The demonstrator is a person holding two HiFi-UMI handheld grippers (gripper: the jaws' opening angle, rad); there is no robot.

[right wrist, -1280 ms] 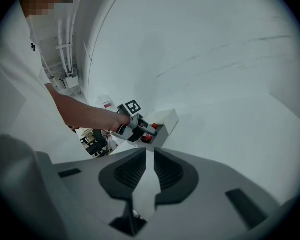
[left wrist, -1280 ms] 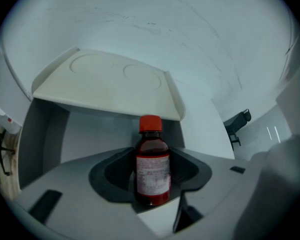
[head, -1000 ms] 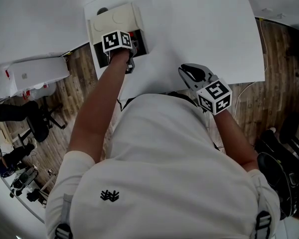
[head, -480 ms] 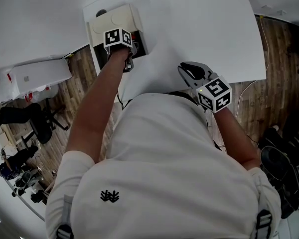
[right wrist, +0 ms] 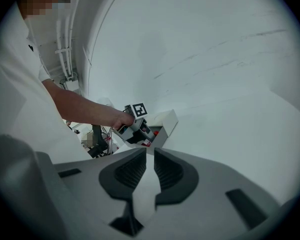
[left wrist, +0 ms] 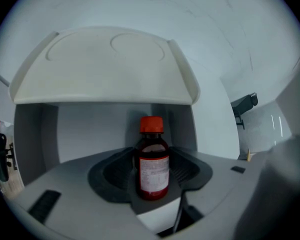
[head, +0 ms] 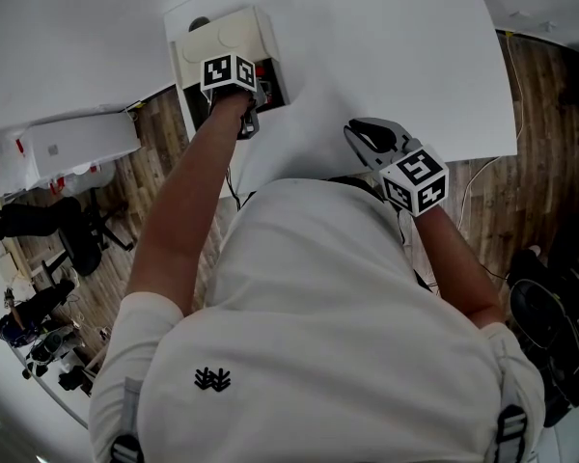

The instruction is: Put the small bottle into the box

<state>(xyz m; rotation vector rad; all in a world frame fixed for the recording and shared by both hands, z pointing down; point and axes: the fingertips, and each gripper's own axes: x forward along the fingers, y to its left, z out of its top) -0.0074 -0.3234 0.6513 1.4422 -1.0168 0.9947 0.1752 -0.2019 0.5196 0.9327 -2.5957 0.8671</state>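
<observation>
Two grippers noted: left gripper [left wrist: 151,180] clamps the small bottle [left wrist: 152,166] upright at the open box [left wrist: 105,69] by the table [head: 386,46]'s left edge; right gripper [right wrist: 149,171] empty, jaws almost together.

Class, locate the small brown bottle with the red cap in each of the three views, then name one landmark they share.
Left gripper view: the small brown bottle with the red cap stands upright at centre, between the jaws of the left claw.
Head view: upper left, only a red bit shows beside the left claw.
Right gripper view: too small to pick out with certainty.
Shared landmark: the cream open-lidded box.
</observation>
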